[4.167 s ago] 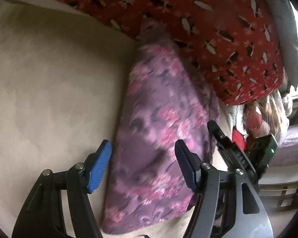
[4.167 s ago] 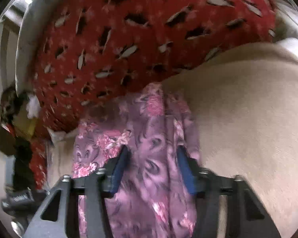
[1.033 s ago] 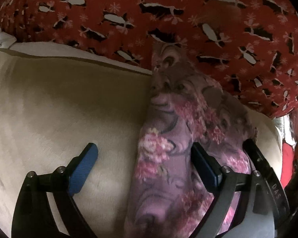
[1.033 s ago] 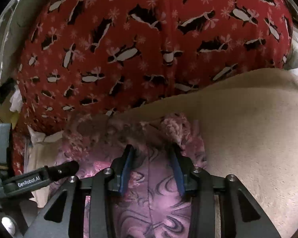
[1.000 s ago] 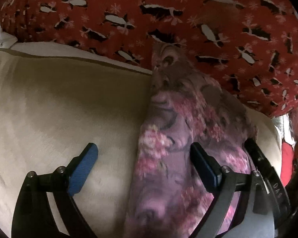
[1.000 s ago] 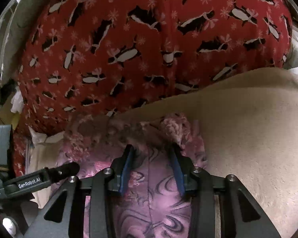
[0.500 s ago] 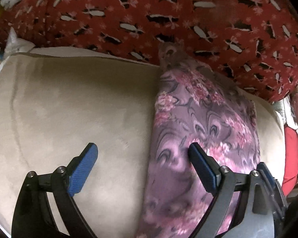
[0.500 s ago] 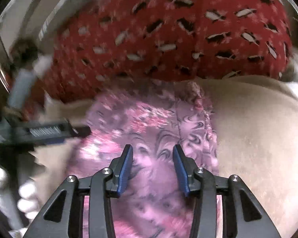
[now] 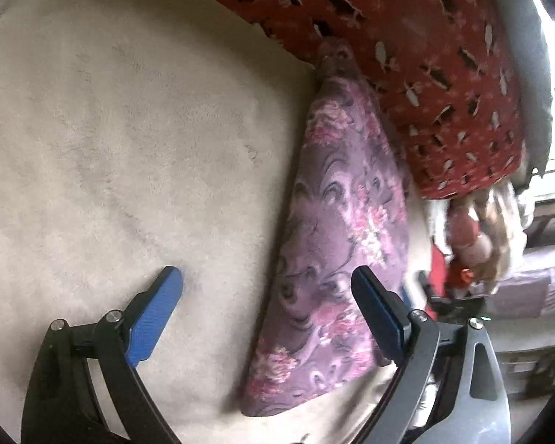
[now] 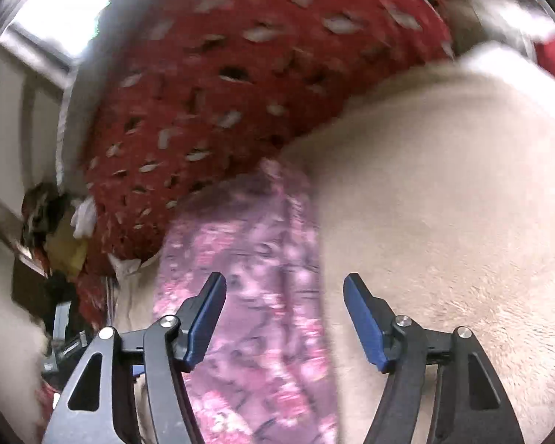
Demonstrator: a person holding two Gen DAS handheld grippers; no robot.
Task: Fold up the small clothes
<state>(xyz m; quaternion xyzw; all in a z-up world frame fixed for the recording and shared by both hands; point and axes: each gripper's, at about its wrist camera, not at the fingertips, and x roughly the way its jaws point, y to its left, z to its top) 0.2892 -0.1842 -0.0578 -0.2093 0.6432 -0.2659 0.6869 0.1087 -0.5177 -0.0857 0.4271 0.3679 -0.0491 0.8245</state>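
Your two wrist views look down from close above, sharing the folded purple garment [image 9: 336, 259] [image 10: 255, 296] and red blanket [image 9: 444, 55] [image 10: 240, 92].

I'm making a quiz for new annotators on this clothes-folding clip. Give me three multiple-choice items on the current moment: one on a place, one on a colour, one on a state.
1. Where does the folded purple floral garment lie?
A. on the beige plush cushion, its far end against the red penguin-print fabric
B. hanging from a claw
C. on a wooden floor

2. What colour are the claw pads?
A. green
B. blue
C. white

3. What state is the right claw in?
A. shut on the garment
B. open, holding nothing
C. out of view

Answers:
1 A: it rests flat on the beige plush cushion, tip meeting the red penguin-print fabric.
2 B: both views show blue pads.
3 B: its fingers stand apart above the cloth, as do those of the left claw.
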